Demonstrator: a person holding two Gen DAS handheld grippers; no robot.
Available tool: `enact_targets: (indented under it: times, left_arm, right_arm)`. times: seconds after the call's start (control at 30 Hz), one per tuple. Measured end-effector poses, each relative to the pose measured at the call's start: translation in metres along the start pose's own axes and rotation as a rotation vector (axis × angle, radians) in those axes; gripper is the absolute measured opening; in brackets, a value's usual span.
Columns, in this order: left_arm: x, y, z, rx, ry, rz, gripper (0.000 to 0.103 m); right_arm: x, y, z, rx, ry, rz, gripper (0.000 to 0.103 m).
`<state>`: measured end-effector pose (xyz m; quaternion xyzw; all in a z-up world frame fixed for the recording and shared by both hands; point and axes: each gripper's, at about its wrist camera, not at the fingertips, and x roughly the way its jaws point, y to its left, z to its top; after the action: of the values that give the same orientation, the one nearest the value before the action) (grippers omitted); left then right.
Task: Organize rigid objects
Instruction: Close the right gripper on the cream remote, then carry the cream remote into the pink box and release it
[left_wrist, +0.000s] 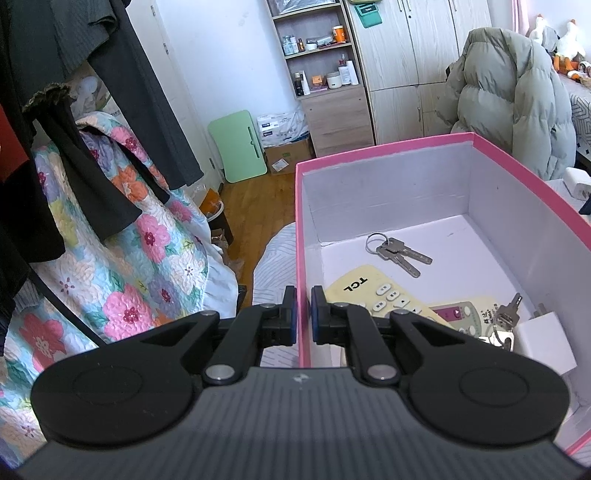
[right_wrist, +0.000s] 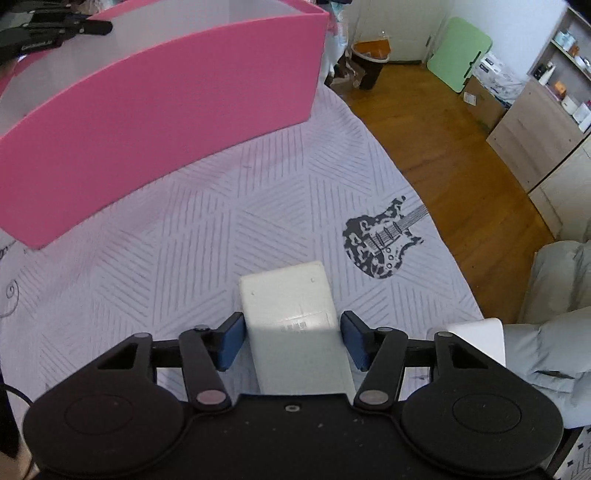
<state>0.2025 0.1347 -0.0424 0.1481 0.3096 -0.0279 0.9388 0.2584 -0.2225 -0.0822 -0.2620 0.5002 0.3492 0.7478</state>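
Observation:
A pink box (left_wrist: 524, 166) with a white inside stands on the bed. My left gripper (left_wrist: 303, 314) is shut on its near left wall. Inside lie a cream TCL remote (left_wrist: 373, 291), a second remote (left_wrist: 461, 314), a pair of keys (left_wrist: 397, 251), another key bunch (left_wrist: 506, 321) and a white charger (left_wrist: 546, 341). In the right wrist view my right gripper (right_wrist: 293, 341) straddles a white rectangular device (right_wrist: 295, 325) lying on the bedspread (right_wrist: 184, 240); its pads sit close beside the device, a small gap on each side. The pink box (right_wrist: 159, 110) is ahead to the left.
A floral quilt (left_wrist: 129, 258) and dark clothes (left_wrist: 74, 110) hang at the left. A grey puffer coat (left_wrist: 517, 103) sits behind the box. A shelf unit (left_wrist: 325, 74), a green board (left_wrist: 240, 147) and a bin (right_wrist: 371, 62) stand on the wooden floor (right_wrist: 443, 147).

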Motion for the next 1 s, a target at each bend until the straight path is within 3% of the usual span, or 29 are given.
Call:
enact_targets:
  times: [0.17, 0.23, 0.5, 0.73, 1.0]
  left_arm:
    - [-0.001, -0.001, -0.001, -0.017, -0.005, 0.006, 0.009]
    - [-0.001, 0.000, -0.002, -0.020, -0.014, 0.009, 0.009]
    - [-0.003, 0.002, -0.004, -0.038, -0.022, -0.004, 0.009]
    - [-0.002, 0.002, -0.003, -0.043, -0.022, -0.006, 0.009]
    - [-0.004, -0.007, -0.003, 0.008, -0.034, 0.040, 0.011]
  right_arm:
    - [0.008, -0.012, 0.004, 0.090, -0.006, 0.033, 0.062]
    - [0.007, -0.010, 0.006, 0.119, -0.042, -0.016, 0.060]
    - [-0.043, 0.028, -0.004, 0.180, -0.278, -0.165, 0.060]
    - [-0.077, 0.060, -0.017, 0.241, -0.432, -0.254, 0.059]
    - [-0.102, 0.085, 0.001, 0.180, -0.456, -0.266, 0.058]
